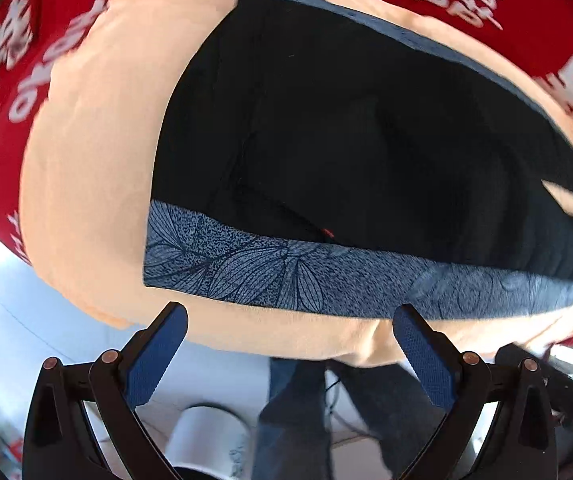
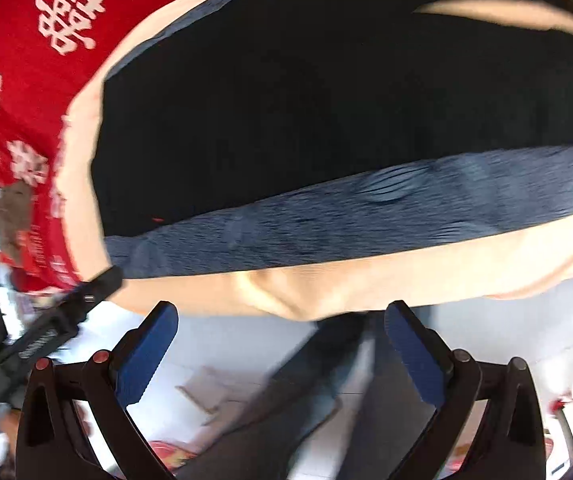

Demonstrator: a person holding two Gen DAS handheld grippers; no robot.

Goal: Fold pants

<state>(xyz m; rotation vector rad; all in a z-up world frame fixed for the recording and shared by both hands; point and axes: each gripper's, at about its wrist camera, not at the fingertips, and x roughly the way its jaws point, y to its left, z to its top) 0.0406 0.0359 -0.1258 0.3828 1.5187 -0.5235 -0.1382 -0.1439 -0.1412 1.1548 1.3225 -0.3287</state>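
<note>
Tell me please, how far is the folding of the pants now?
Done, it seems: the black pants lie as a compact rectangle on the peach cloth, the blue patterned band along the near edge. In hand: nothing; the left gripper and right gripper are both open, short of the fabric. Whether another fold is left, I cannot tell.

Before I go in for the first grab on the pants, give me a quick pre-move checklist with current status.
1. Left gripper open and empty: ok.
2. Right gripper open and empty: ok.
3. Black pants with blue leaf-patterned side band lying flat on the peach cloth: ok, mostly smooth.
4. Near band edge ahead of both grippers: ok, not yet touched.
5. Red printed cover clear of the pants: ok.
6. Far end of the pants: cannot tell, outside both views.
</note>
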